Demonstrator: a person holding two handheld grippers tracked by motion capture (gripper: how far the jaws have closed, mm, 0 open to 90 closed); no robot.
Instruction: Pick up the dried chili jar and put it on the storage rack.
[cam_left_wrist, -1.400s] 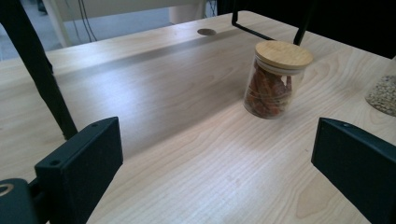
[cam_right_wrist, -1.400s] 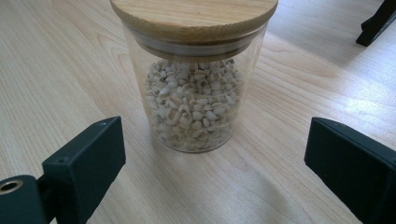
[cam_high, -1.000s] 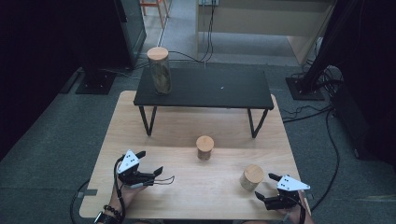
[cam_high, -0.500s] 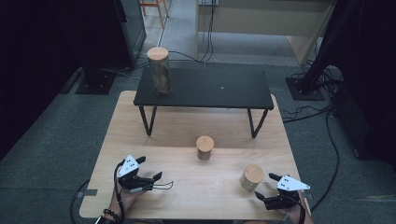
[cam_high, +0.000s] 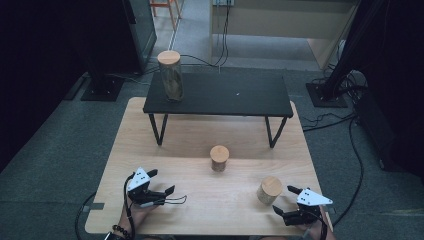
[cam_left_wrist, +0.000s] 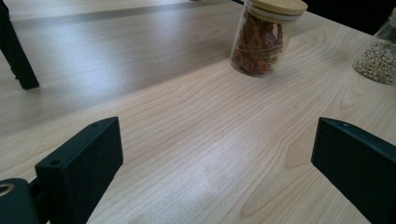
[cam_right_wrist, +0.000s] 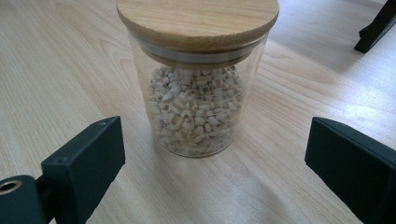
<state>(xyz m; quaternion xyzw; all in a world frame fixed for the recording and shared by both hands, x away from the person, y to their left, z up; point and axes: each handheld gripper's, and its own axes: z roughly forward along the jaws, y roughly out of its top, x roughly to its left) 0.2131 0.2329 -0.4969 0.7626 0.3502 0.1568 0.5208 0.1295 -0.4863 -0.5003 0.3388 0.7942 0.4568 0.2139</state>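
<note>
Three glass jars with wooden lids are in view. A tall jar (cam_high: 170, 75) stands on the black shelf (cam_high: 225, 95). A small jar of red-brown pieces (cam_high: 219, 158) (cam_left_wrist: 261, 39) stands mid-table. A jar of pale beans (cam_high: 270, 190) (cam_right_wrist: 198, 79) (cam_left_wrist: 378, 56) stands at the near right. My left gripper (cam_high: 161, 181) (cam_left_wrist: 215, 163) is open over bare wood and points toward the middle jar from a distance. My right gripper (cam_high: 284, 200) (cam_right_wrist: 212, 163) is open just short of the bean jar, which stands beyond the jaw tips, apart from them.
The wooden table (cam_high: 150, 140) carries the black shelf on thin legs (cam_high: 156, 129) (cam_left_wrist: 16, 56) (cam_right_wrist: 378, 25). Cables (cam_high: 350, 150) trail on the grey floor at the right. Dark stands and equipment ring the far side.
The left gripper has drifted slightly toward the near edge of the table. The right gripper and all jars have stayed where they were.
</note>
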